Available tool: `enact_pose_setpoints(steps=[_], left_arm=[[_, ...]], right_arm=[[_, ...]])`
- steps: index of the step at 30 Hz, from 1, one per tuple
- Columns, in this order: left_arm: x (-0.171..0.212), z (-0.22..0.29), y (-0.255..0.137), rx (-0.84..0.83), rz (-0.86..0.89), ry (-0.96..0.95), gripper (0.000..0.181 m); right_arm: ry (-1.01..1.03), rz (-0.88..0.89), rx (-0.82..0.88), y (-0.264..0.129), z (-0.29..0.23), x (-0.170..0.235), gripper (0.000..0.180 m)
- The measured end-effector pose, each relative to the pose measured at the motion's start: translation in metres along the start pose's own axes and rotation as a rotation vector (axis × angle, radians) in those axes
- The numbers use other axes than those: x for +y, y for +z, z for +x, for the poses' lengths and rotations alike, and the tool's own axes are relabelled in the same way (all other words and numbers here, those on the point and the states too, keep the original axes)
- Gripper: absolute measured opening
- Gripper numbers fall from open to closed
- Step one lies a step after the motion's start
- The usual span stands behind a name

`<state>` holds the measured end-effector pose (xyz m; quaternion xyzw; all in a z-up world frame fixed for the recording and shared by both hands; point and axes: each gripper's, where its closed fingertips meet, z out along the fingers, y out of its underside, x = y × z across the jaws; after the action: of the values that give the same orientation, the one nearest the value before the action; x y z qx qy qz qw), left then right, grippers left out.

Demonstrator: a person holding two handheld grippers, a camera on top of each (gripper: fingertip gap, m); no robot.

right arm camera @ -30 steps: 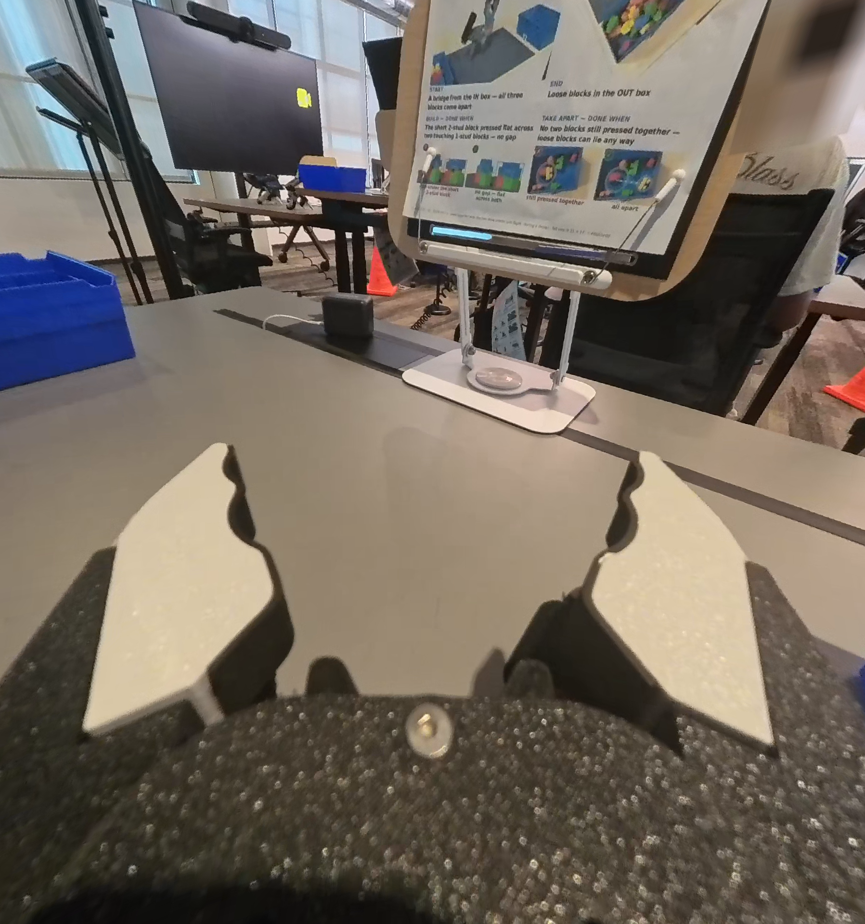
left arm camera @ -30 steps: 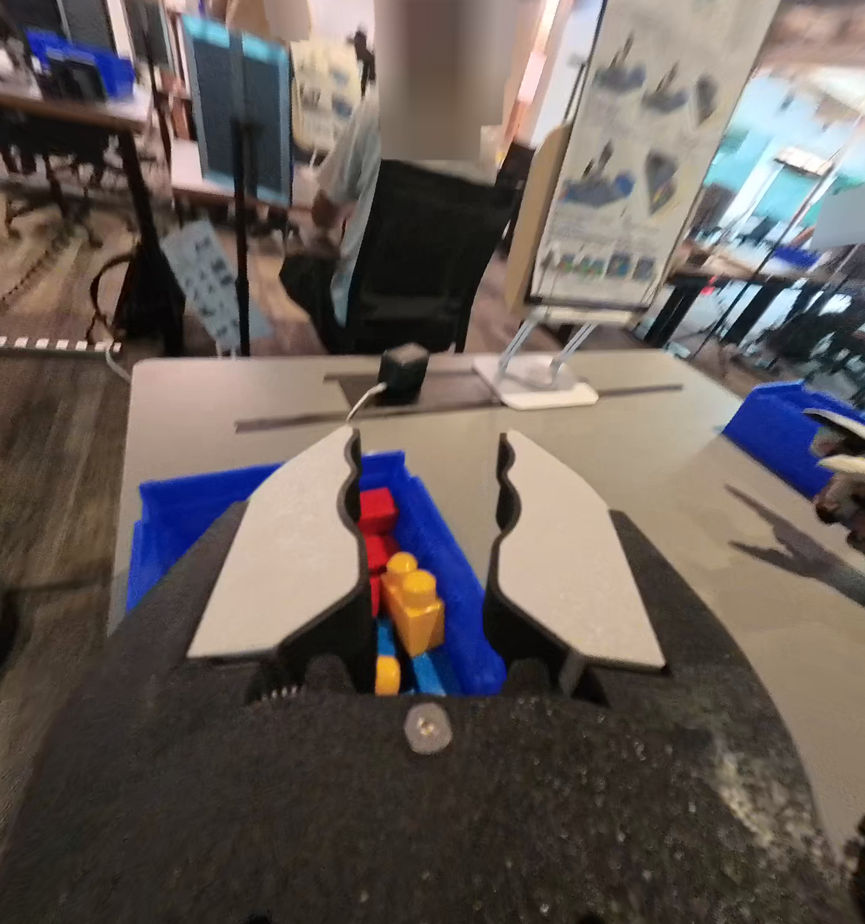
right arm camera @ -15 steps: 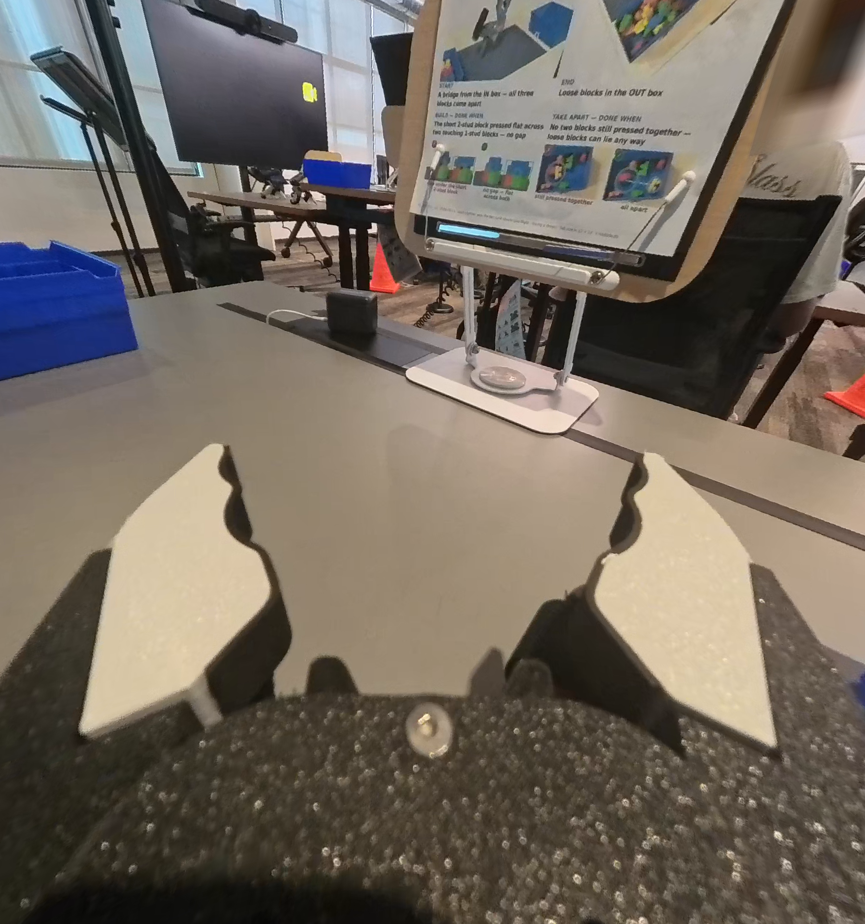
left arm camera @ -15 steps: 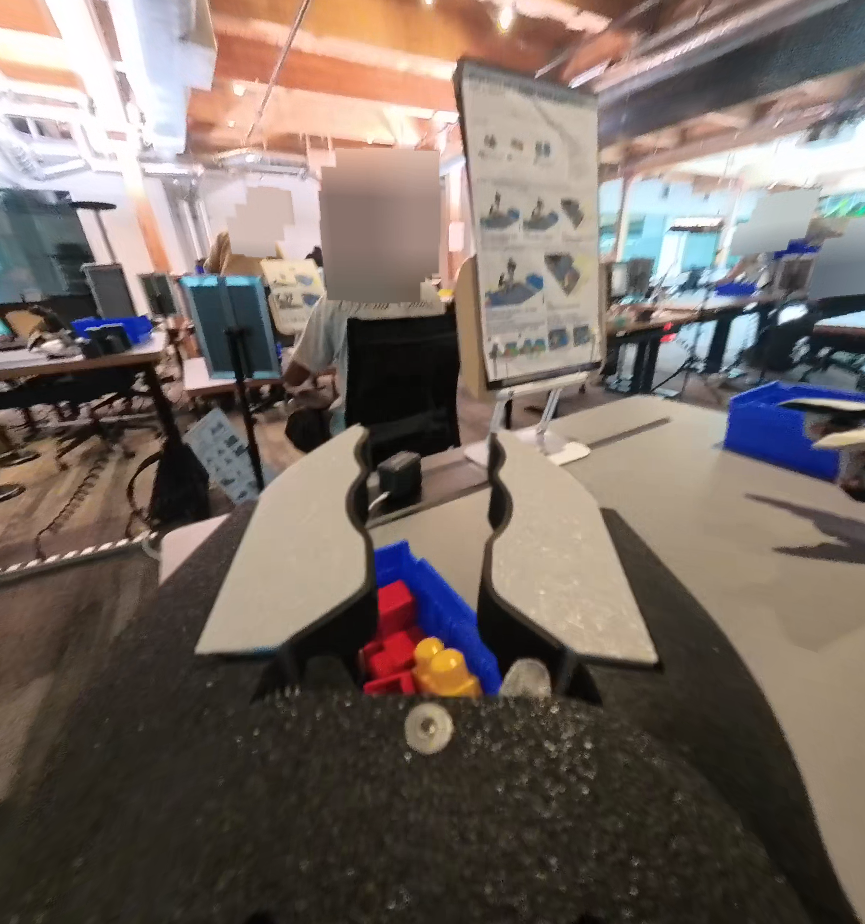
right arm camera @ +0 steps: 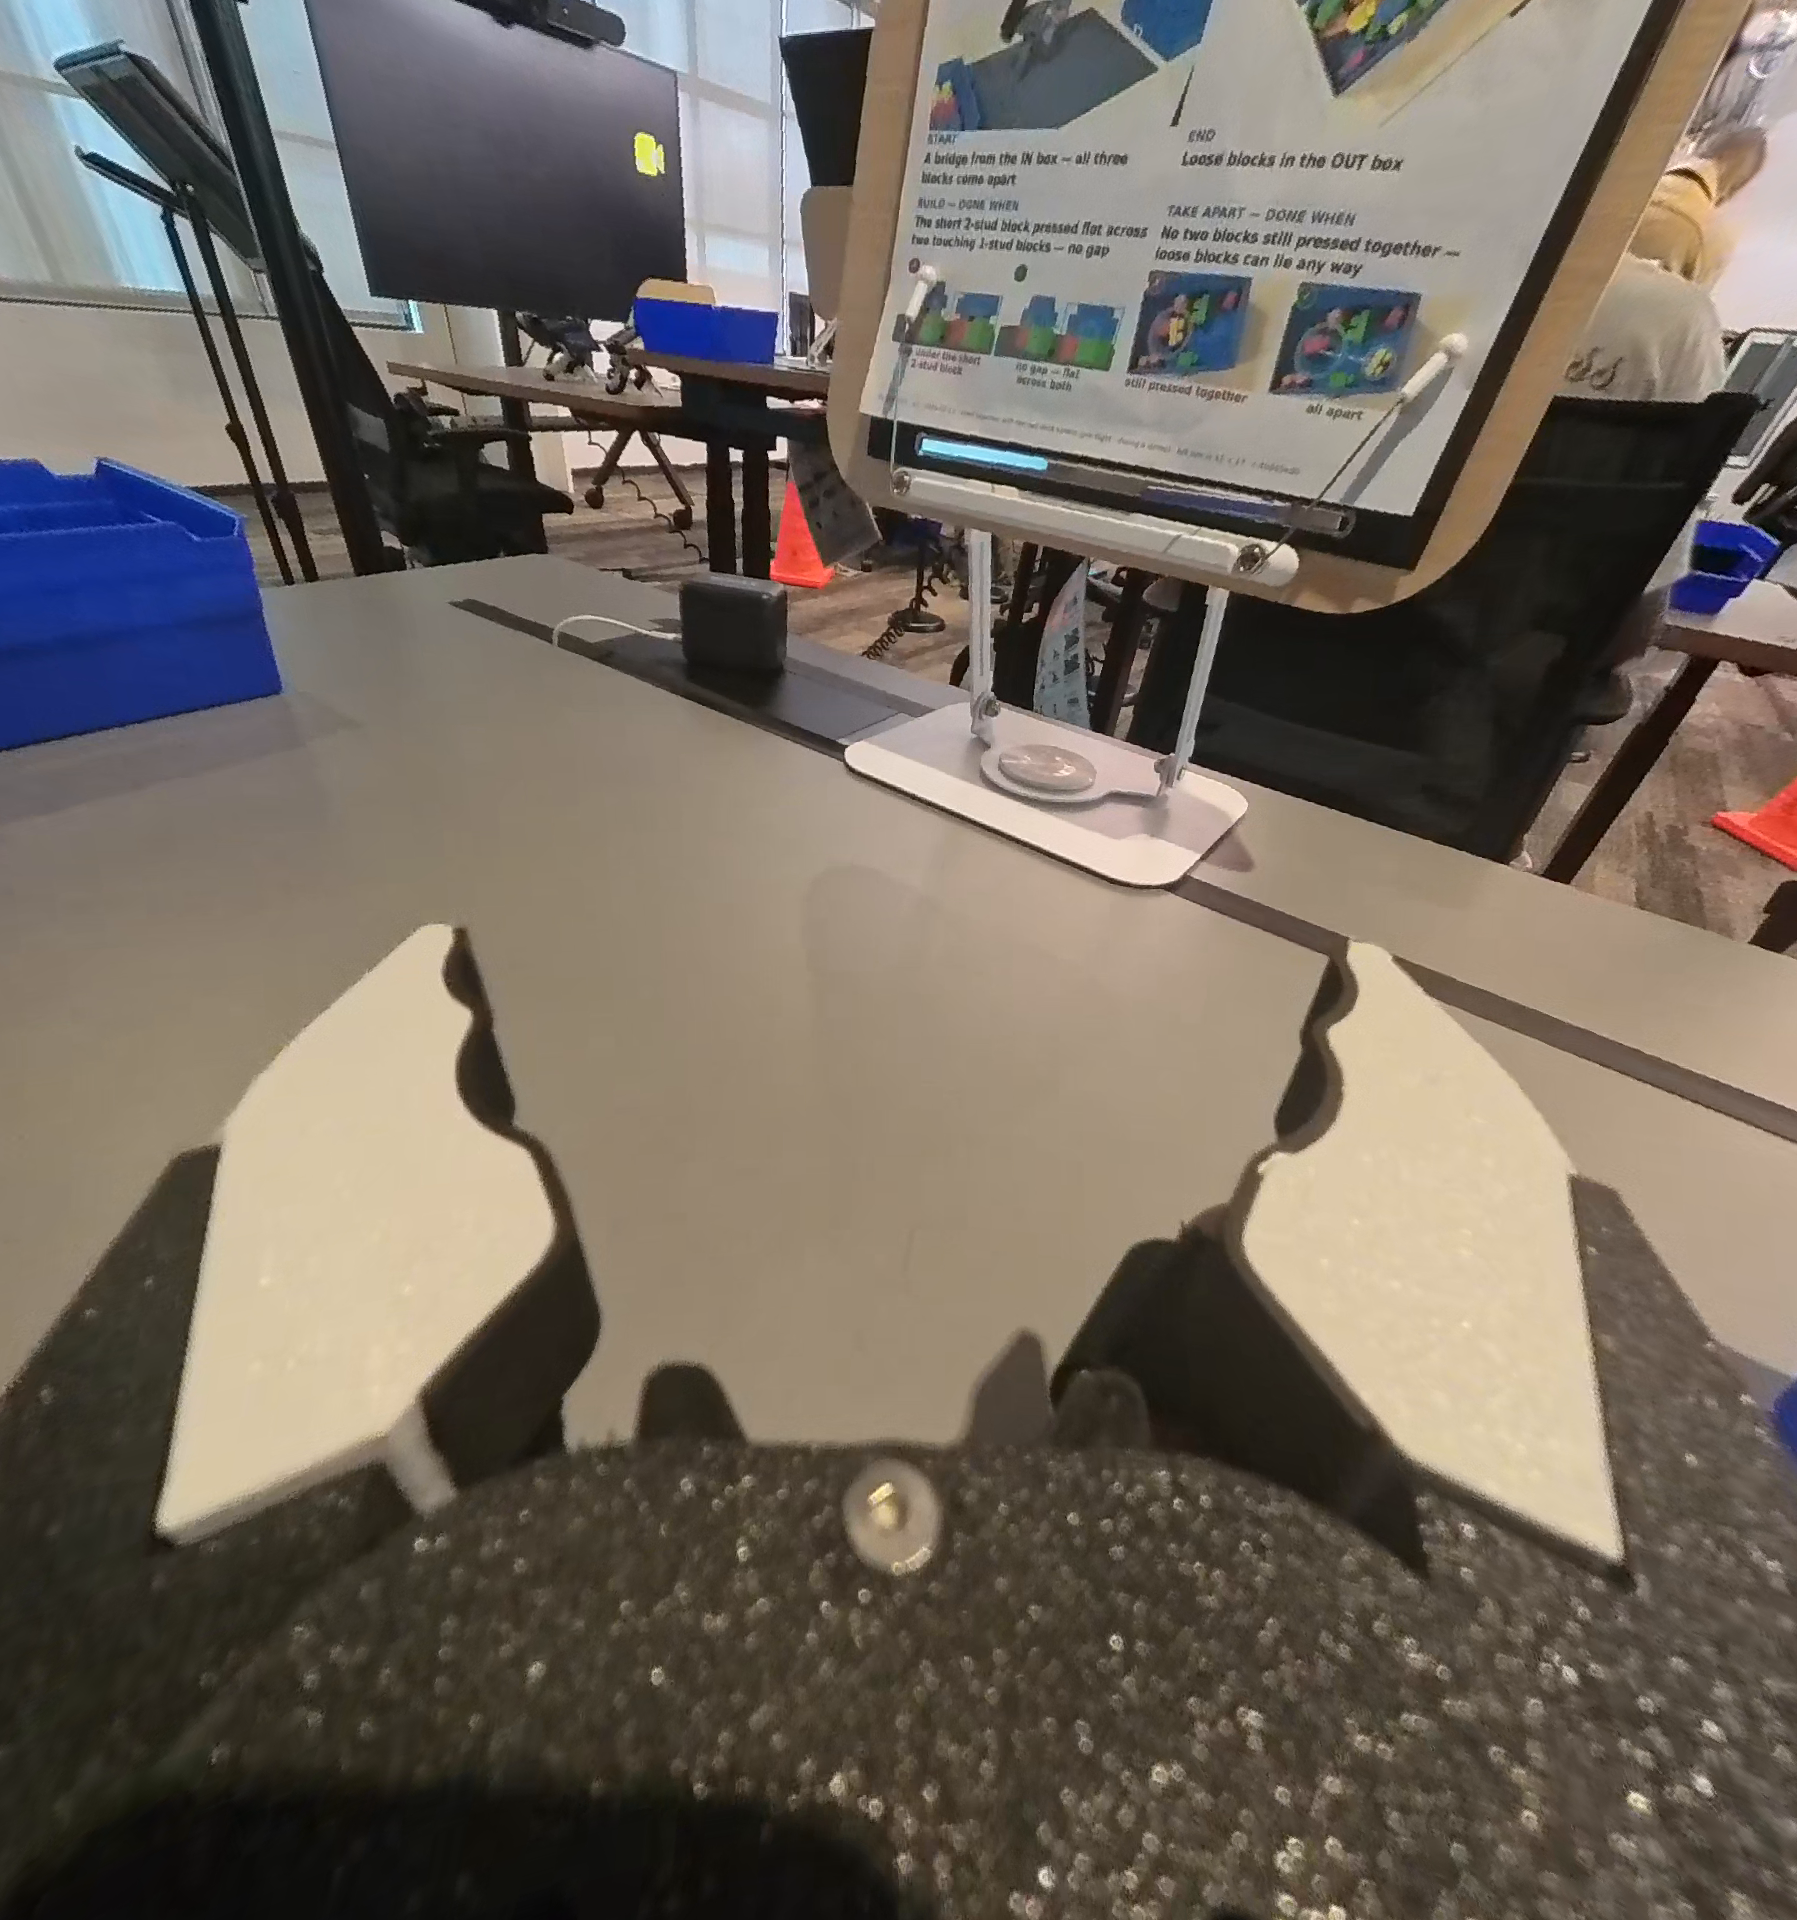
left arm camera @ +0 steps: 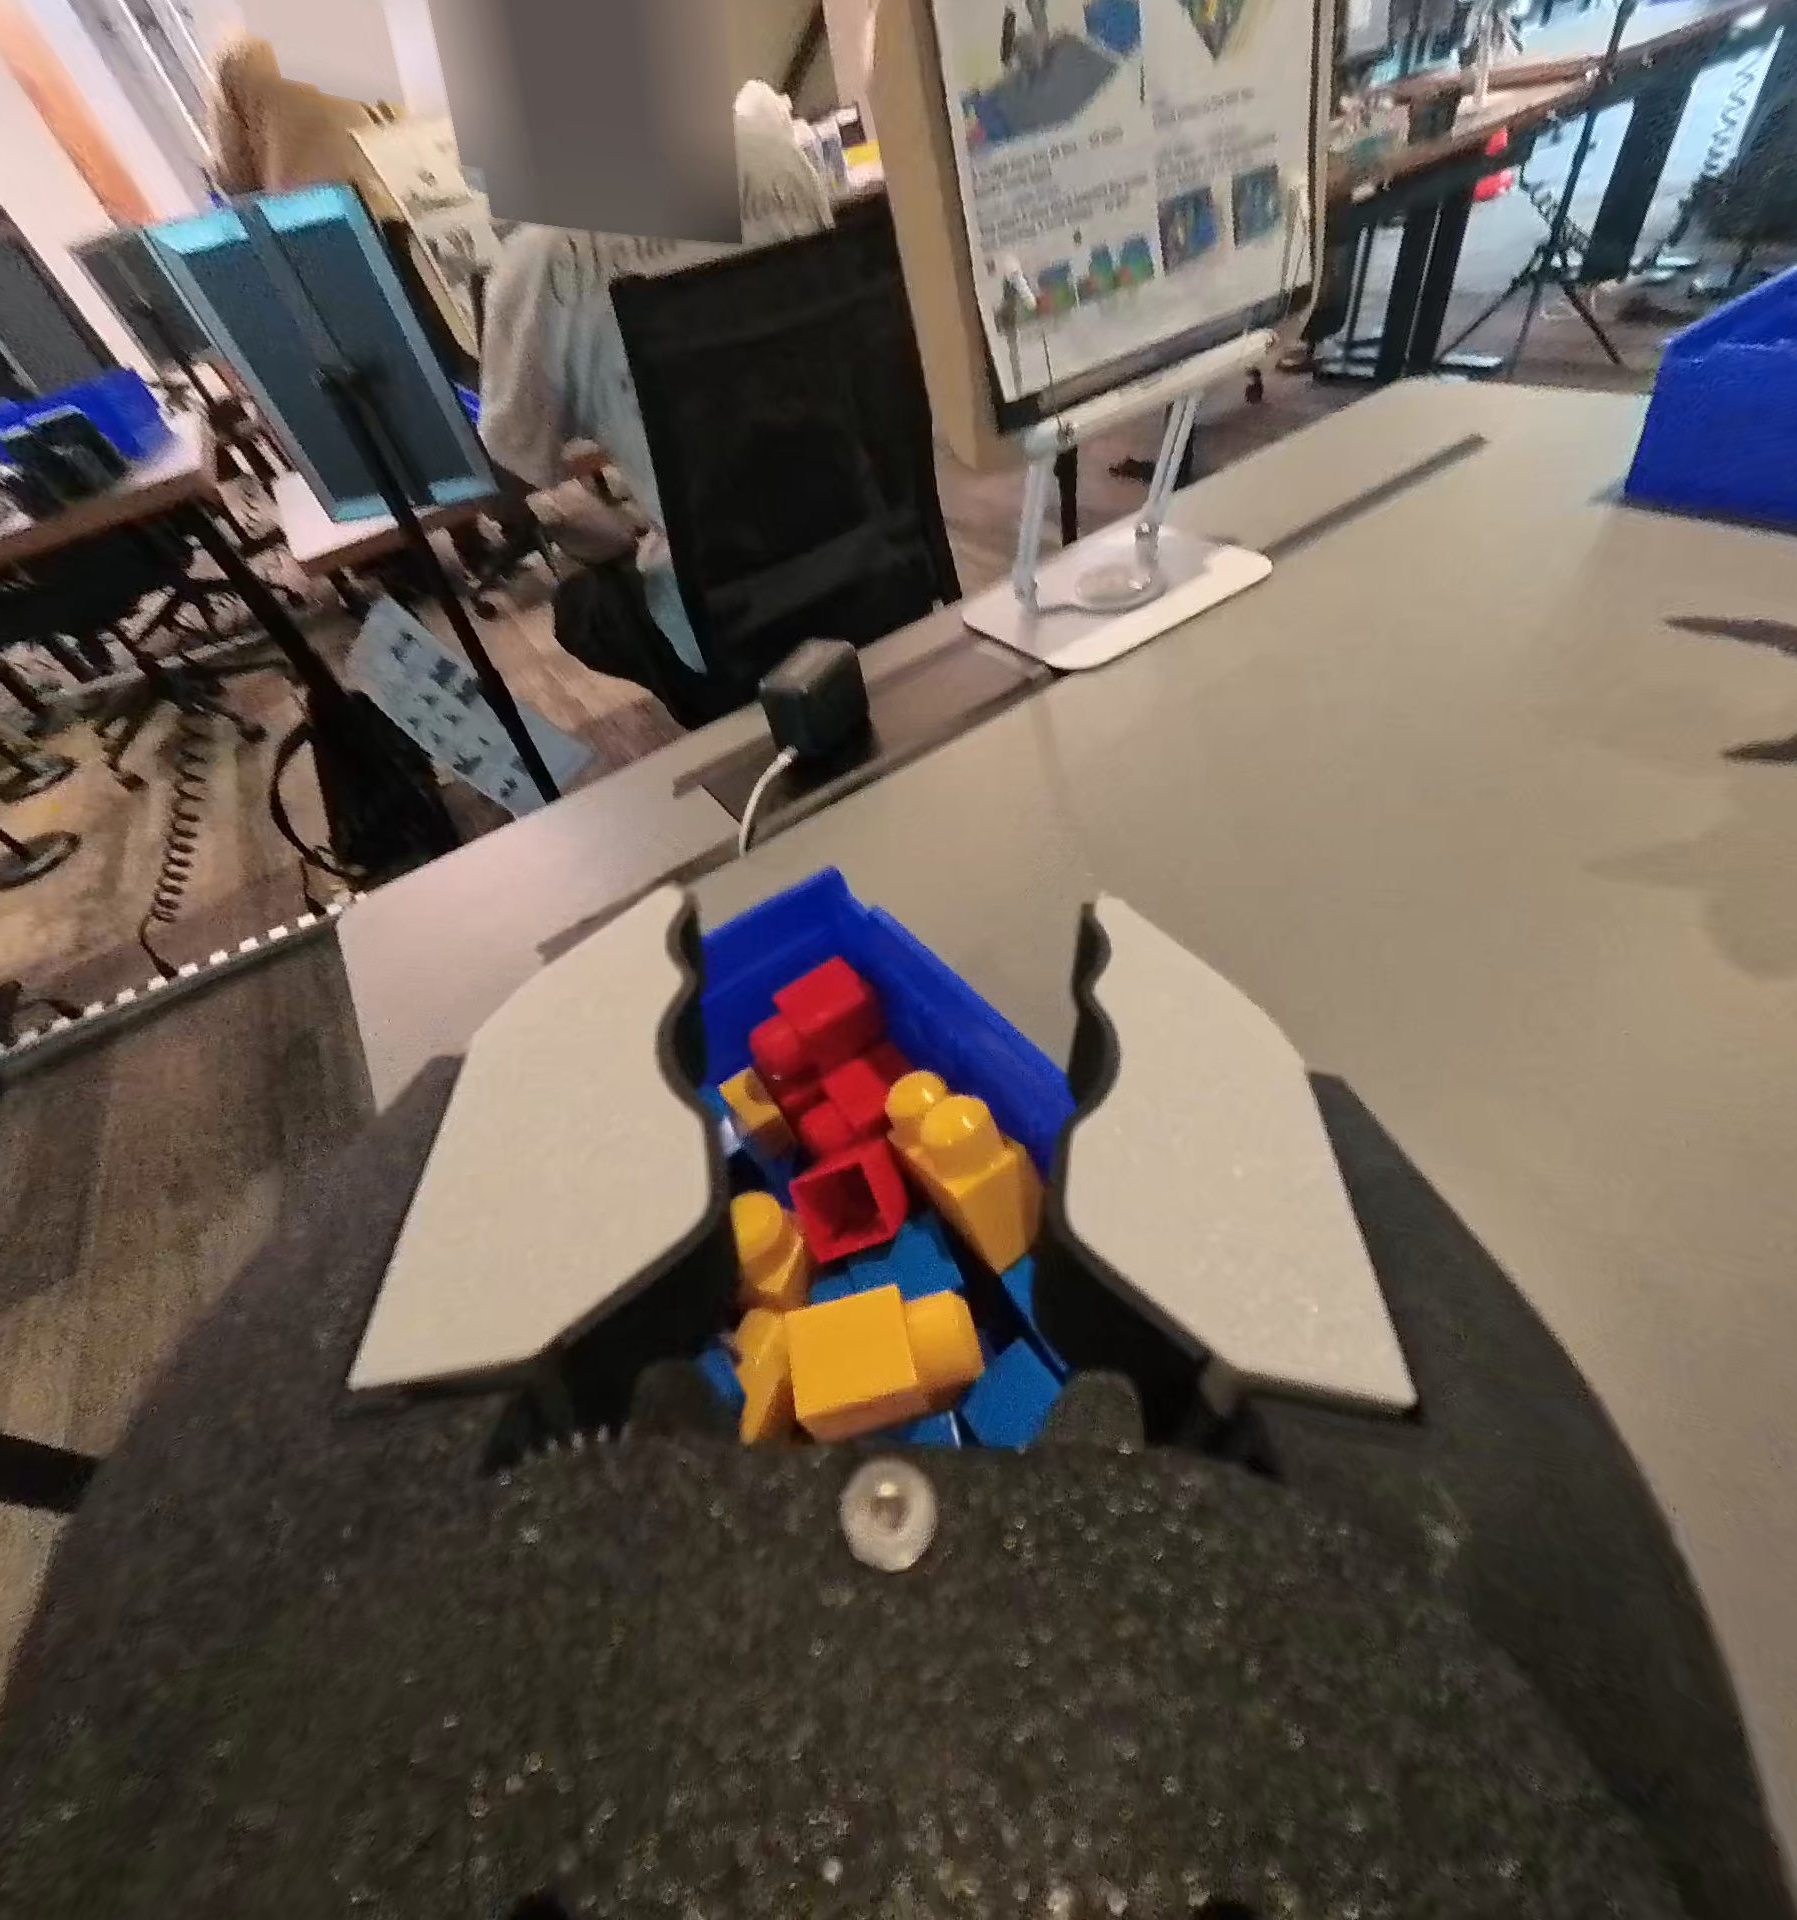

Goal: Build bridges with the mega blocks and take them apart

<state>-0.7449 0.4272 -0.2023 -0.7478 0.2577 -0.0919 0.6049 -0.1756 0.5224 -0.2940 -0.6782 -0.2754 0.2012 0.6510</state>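
Over the blue bin (left arm camera: 987, 1023) at the worktop's (left arm camera: 1393, 831) corner, the left gripper (left arm camera: 878, 1049) hangs, jaws partly open and empty, above jumbled red, yellow and blue blocks (left arm camera: 863, 1205). Best to drop straight onto one exposed block, such as the yellow one (left arm camera: 961, 1169), and close squarely. The right gripper (right arm camera: 899, 1039) waits over bare worktop, jaws wide, empty.

Two blue bins (left arm camera: 878, 1003) (left arm camera: 1746, 416), one instruction board (right arm camera: 1237, 239), one black charger (right arm camera: 733, 621)
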Motion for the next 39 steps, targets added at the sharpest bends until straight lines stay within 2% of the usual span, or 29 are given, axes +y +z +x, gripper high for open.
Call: enact_pose_setpoints(steps=[3,6,9,12,15,17,22,32,39], left_arm=[[0.017,-0.006,0.006,-0.008,-0.095,-0.057,0.096],[0.029,-0.009,0.01,-0.037,-0.169,-0.067,0.111],[0.028,-0.013,0.013,-0.08,-0.16,-0.054,0.119],[0.033,-0.011,0.014,-0.064,-0.198,-0.043,0.112],[0.042,-0.003,0.012,0.014,-0.266,0.004,0.089],[0.048,0.003,0.011,0.068,-0.32,0.056,0.081],[0.078,0.007,0.009,0.155,-0.532,0.203,0.09],[0.121,0.01,0.012,0.297,-0.866,0.501,0.072],[0.135,0.007,0.019,0.355,-0.983,0.659,0.073]], right_arm=[[0.0,-0.004,-0.003,0.001,0.0,0.001,0.143],[-0.01,-0.01,-0.003,0.002,-0.001,0.002,0.144],[-0.019,-0.016,-0.006,0.002,-0.003,0.004,0.145],[-0.018,-0.019,-0.008,0.002,-0.003,0.005,0.145],[-0.019,-0.021,-0.012,0.001,-0.004,0.006,0.146],[-0.02,-0.021,-0.017,0.001,-0.005,0.007,0.146],[-0.032,-0.021,-0.041,0.003,-0.01,0.007,0.146],[-0.049,-0.029,-0.071,0.005,-0.016,0.012,0.146],[-0.066,-0.044,-0.088,0.008,-0.02,0.016,0.146]])
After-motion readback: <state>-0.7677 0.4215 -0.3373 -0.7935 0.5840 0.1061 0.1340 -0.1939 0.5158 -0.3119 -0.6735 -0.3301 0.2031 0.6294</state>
